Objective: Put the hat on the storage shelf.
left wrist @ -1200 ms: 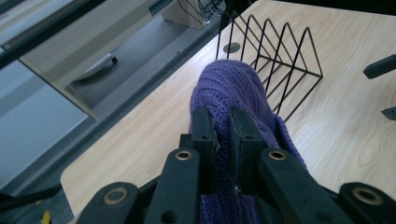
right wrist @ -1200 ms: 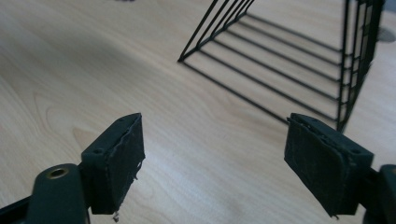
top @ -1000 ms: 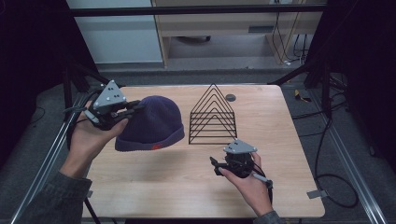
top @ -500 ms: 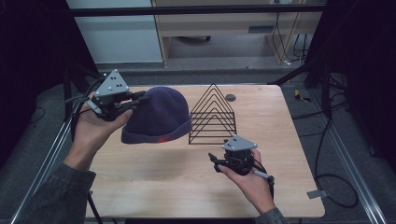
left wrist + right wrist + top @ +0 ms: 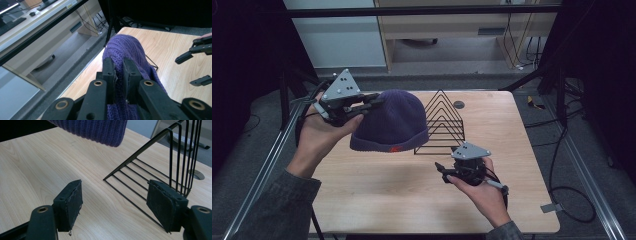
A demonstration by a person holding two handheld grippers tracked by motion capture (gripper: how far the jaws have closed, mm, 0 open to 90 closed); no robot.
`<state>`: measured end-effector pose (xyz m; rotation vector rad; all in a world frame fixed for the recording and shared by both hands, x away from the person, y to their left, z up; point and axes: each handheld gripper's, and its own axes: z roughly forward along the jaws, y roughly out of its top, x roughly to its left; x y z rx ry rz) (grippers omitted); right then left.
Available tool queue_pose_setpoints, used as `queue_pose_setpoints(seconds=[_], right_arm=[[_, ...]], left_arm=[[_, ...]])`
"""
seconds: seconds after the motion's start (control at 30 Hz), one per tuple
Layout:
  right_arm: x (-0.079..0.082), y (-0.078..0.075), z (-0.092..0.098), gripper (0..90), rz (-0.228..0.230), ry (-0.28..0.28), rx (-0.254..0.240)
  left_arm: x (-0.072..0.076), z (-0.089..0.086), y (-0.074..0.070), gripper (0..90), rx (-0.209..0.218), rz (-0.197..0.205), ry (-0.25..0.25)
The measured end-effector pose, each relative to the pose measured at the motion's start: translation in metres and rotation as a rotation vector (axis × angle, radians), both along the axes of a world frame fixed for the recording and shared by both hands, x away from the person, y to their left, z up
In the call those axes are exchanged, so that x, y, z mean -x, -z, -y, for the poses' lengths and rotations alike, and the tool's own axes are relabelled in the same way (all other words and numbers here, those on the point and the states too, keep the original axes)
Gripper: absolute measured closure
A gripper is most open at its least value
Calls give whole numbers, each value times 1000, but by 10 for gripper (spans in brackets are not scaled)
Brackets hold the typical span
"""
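A purple knit beanie (image 5: 394, 122) with a small red tag hangs above the wooden table (image 5: 377, 195), left of centre. My left gripper (image 5: 374, 101) is shut on its top left edge; in the left gripper view the jaws (image 5: 118, 63) pinch a fold of the beanie (image 5: 130, 47). A black wire rack (image 5: 443, 120) of nested triangles stands just right of the hat. My right gripper (image 5: 441, 171) hovers in front of the rack, open with nothing between its pads. Its jaws have just been closing a little. In the right gripper view (image 5: 115, 200), the rack (image 5: 155, 177) and the beanie's brim (image 5: 95, 130) lie ahead.
A round cable hole (image 5: 459, 104) sits in the tabletop behind the rack. Black frame struts (image 5: 532, 75) flank the table at its far corners. A loose cable (image 5: 572, 200) lies on the floor to the right.
My left gripper has lifted the beanie off the table, up and slightly rightward toward the rack. My right gripper has risen a little in front of the rack.
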<state>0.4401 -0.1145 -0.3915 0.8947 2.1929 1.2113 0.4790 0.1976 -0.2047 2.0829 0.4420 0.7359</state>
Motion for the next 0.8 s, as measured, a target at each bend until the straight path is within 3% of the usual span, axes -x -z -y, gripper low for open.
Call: queue_pose_setpoints(seconds=[0.23, 0.8], right_arm=[[-4, -4, -3, 296, 4, -20, -16], [-15, -25, -3, 282, 25, -91, -38]], left_arm=[[5, 7, 0, 813, -3, 24, 37], [9, 22, 3, 813, 15, 15, 119]])
